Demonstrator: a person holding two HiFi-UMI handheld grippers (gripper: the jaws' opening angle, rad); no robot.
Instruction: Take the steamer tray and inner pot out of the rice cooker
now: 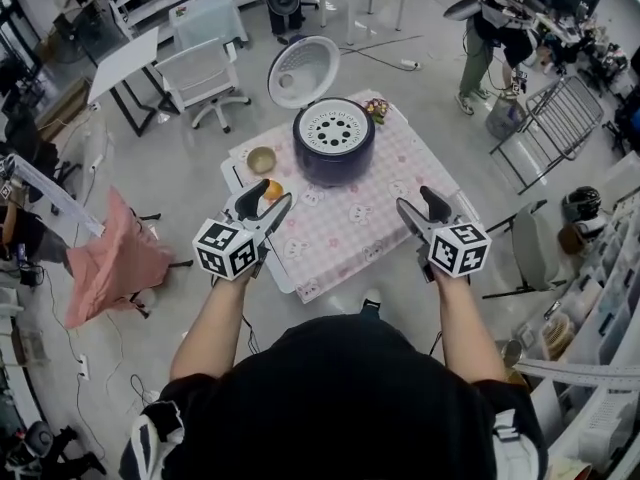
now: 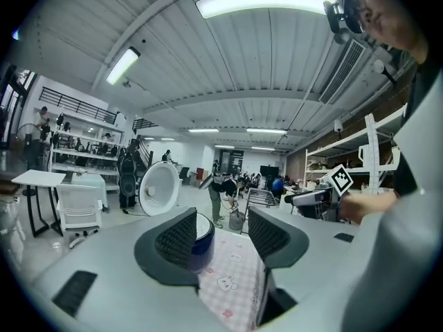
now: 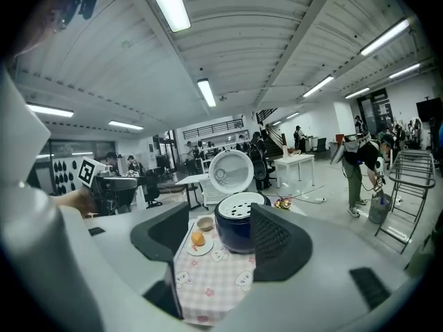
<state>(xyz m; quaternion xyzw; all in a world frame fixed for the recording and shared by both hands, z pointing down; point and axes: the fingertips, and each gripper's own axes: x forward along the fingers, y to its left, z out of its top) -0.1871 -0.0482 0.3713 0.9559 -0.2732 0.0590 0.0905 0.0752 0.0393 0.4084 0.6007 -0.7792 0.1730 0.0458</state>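
A dark blue rice cooker stands on the far part of a small table with a pink checked cloth. Its white lid is swung up and back. A white steamer tray with holes sits in the cooker's mouth; the inner pot is hidden under it. The cooker and steamer tray also show in the right gripper view. My left gripper is open over the table's near left. My right gripper is open over the near right. Both are empty and well short of the cooker.
A small bowl and a plate with an orange fruit lie left of the cooker. A small bunch of flowers lies behind it. A white chair and a pink-draped stand are to the left; a person stands at the far right.
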